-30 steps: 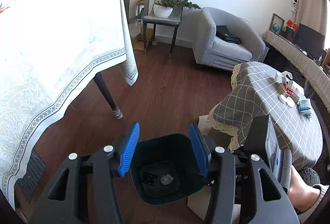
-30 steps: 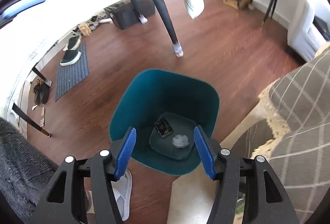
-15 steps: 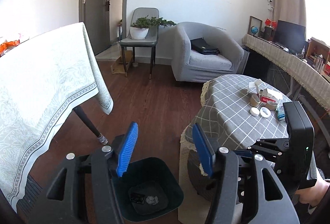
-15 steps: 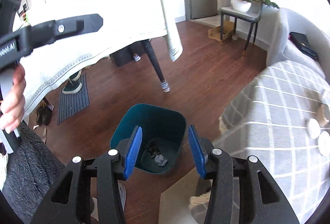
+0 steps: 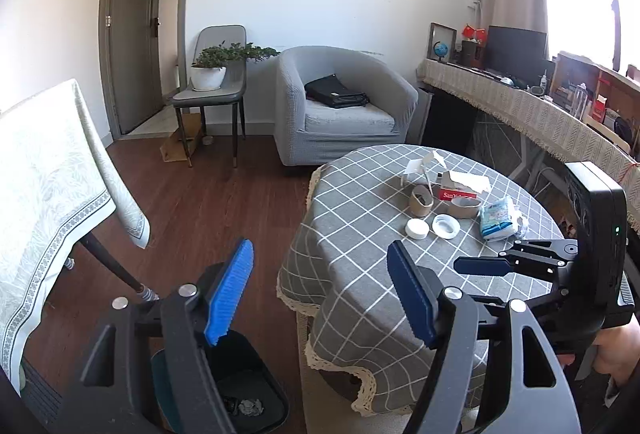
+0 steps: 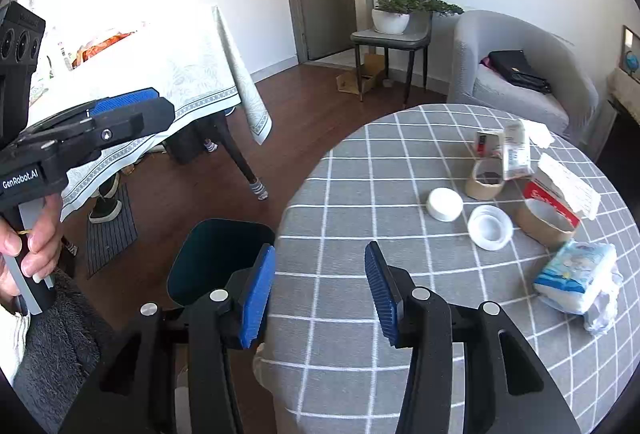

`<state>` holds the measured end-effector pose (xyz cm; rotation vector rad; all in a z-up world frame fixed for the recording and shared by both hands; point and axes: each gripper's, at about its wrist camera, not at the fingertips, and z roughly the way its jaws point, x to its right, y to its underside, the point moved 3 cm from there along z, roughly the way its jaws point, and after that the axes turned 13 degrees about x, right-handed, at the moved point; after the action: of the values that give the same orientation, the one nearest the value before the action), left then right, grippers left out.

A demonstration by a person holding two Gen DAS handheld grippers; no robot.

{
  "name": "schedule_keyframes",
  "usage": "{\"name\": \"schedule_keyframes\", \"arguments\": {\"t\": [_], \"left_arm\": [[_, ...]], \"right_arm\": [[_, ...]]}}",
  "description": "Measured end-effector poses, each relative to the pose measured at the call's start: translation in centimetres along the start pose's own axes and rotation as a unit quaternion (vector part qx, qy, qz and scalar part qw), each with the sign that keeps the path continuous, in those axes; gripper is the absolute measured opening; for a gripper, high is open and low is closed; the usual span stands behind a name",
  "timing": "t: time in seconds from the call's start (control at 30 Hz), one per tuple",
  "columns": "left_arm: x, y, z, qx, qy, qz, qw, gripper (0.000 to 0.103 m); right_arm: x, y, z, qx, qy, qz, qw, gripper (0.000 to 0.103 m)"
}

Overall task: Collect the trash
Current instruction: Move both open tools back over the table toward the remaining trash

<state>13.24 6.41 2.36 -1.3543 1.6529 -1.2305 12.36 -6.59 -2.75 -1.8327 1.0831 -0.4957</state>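
- Both your grippers have swung up from the bin [image 5: 224, 390] toward the table [image 6: 360, 194].
- Left gripper [image 5: 320, 294]: empty, jaws just widening.
- Right gripper [image 6: 320, 294]: part-open, empty, lids [image 6: 444, 204] beyond its fingers.

Near half of the round bench [image 6: 360, 162] ahead of the right tool [image 6: 320, 294] lies bare: free passage over the cloth. Beyond and to its right a cluster blocks the way: white lid [image 6: 444, 203], clear lid [image 6: 490, 227], two tape rolls [image 6: 485, 180], torn cartons [image 6: 560, 190], tissue pack [image 6: 576, 276] (closely set, some touching). Bin [image 6: 216, 254] stands open to its left, below the bench edge.
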Motion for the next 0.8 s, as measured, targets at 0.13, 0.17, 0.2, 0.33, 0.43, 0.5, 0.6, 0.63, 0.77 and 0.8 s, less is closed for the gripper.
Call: {"name": "schedule_keyframes", "arguments": {"t": [0.13, 0.17, 0.2, 0.33, 0.43, 0.5, 0.6, 0.63, 0.77, 0.8], "left_arm": [[2.4, -0.2, 1.3, -0.001, 0.022, 0.009, 0.9997, 0.074], [3.0, -0.2, 1.6, -0.001, 0.029, 0.010, 0.9995, 0.075], [3.7, -0.2, 2.0, -0.001, 0.034, 0.012, 0.9993, 0.076], [6.1, -0.1, 3.1, -0.003, 0.057, 0.021, 0.9981, 0.078], [8.4, -0.1, 4.0, -0.004, 0.083, 0.026, 0.9963, 0.079], [9.9, 0.0, 4.8, -0.005, 0.100, 0.032, 0.9945, 0.079], [12.0, 0.5, 5.8, -0.010, 0.118, 0.044, 0.9920, 0.079], [12.7, 0.7, 6.3, -0.013, 0.124, 0.047, 0.9911, 0.079], [15.6, 1.3, 7.9, -0.022, 0.141, 0.062, 0.9878, 0.079], [16.4, 1.5, 8.4, -0.025, 0.146, 0.067, 0.9868, 0.079]], "right_arm": [[2.6, 0.4, -1.9, 0.008, 0.023, 0.013, 1.000, 0.047], [3.3, 0.4, -2.4, 0.010, 0.030, 0.016, 0.999, 0.047], [4.2, 0.8, -3.1, 0.012, 0.036, 0.019, 0.999, 0.047], [7.2, 1.7, -5.3, 0.016, 0.059, 0.034, 0.998, 0.048], [9.4, 2.3, -6.5, 0.020, 0.078, 0.047, 0.996, 0.057], [10.9, 2.9, -7.5, 0.027, 0.088, 0.058, 0.994, 0.062], [12.9, 4.0, -8.7, 0.022, 0.104, 0.072, 0.992, 0.062], [13.5, 4.2, -9.1, 0.021, 0.108, 0.076, 0.991, 0.062], [15.7, 5.1, -10.4, 0.021, 0.122, 0.092, 0.988, 0.068], [16.2, 5.3, -10.7, 0.020, 0.125, 0.095, 0.987, 0.068]]}}
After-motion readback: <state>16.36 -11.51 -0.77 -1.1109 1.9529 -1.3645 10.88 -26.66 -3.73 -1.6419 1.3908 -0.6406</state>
